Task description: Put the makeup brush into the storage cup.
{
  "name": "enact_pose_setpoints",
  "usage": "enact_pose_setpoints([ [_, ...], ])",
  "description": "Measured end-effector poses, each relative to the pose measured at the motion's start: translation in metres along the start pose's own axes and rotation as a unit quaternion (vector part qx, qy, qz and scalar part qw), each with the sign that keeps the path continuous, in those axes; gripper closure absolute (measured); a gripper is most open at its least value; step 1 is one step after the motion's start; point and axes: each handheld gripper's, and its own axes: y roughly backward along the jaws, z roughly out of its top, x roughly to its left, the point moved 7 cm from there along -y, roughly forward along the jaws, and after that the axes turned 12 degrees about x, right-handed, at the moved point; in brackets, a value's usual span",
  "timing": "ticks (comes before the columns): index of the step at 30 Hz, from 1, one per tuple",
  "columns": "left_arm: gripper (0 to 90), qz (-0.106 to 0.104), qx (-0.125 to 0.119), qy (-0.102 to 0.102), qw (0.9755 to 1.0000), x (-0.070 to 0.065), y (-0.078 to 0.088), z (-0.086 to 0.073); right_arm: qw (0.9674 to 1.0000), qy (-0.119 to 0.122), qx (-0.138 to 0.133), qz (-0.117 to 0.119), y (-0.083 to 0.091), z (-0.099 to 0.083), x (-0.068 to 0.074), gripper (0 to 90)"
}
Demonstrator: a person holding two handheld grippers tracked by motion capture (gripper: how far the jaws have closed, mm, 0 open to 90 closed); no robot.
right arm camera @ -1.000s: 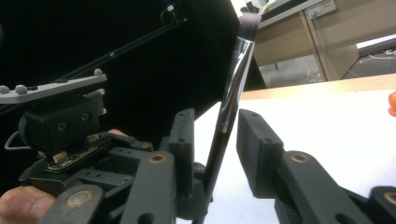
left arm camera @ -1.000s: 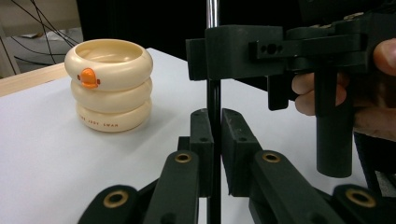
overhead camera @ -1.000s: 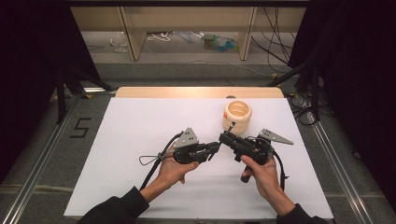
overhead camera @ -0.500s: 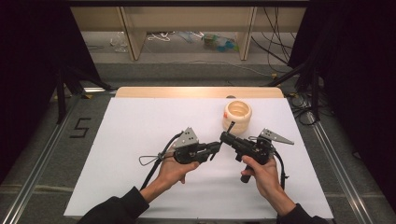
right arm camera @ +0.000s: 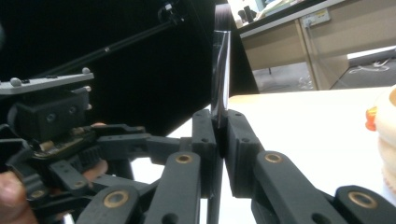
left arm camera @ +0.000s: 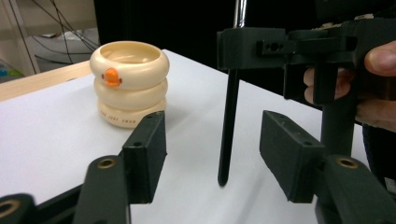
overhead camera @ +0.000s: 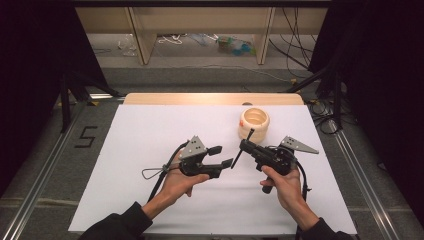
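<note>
step: I judge a rod handover | right tool (overhead camera: 242, 148) clamps black rod (overhead camera: 243, 146) near ring cup (overhead camera: 254, 123) | left tool (overhead camera: 224, 156) gapes beside rod | next: close squarely on it

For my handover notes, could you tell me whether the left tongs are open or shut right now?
Open. In the left gripper view the left tongs have their jaws spread wide apart, with the black rod held by the right tongs hanging between them, untouched.

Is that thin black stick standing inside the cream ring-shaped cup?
No, the stick is clamped in the right gripper, and the cup stands apart from it on the table.
</note>
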Motion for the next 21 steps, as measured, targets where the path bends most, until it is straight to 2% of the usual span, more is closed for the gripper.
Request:
enact_pose_setpoints([
  [5, 35.9, 0.008, 0.006, -0.009, 0.9999, 0.004, 0.013, -0.007, 0.9998, 0.017, 0.007, -0.009, 0.000, 0.000, 0.000, 83.9],
  [7, 33.9, 0.019, 0.010, -0.007, 0.9997, 0.008, 0.026, -0.015, 0.9996, 0.021, 0.010, -0.012, 0.000, 0.000, -0.001, 83.9],
  [9, 33.6, 0.022, 0.010, -0.008, 0.9997, 0.010, 0.030, -0.018, 0.9996, 0.023, 0.011, -0.013, 0.000, 0.000, -0.001, 83.9],
  [13, 31.9, 0.043, 0.008, -0.008, 0.9990, 0.016, 0.046, -0.028, 0.9992, 0.027, 0.017, -0.022, 0.001, 0.001, -0.003, 83.8],
  [14, 31.1, 0.047, 0.007, -0.006, 0.9988, 0.018, 0.052, -0.032, 0.9989, 0.036, 0.015, -0.026, 0.002, 0.002, -0.005, 83.8],
  [16, 30.5, 0.054, 0.010, -0.011, 0.9984, 0.021, 0.058, -0.035, 0.9990, 0.032, 0.017, -0.028, 0.003, 0.002, -0.006, 83.8],
  [21, 28.4, 0.059, 0.016, -0.020, 0.9979, 0.024, 0.068, -0.047, 0.9983, 0.040, 0.020, -0.038, 0.004, 0.004, -0.011, 83.8],
])
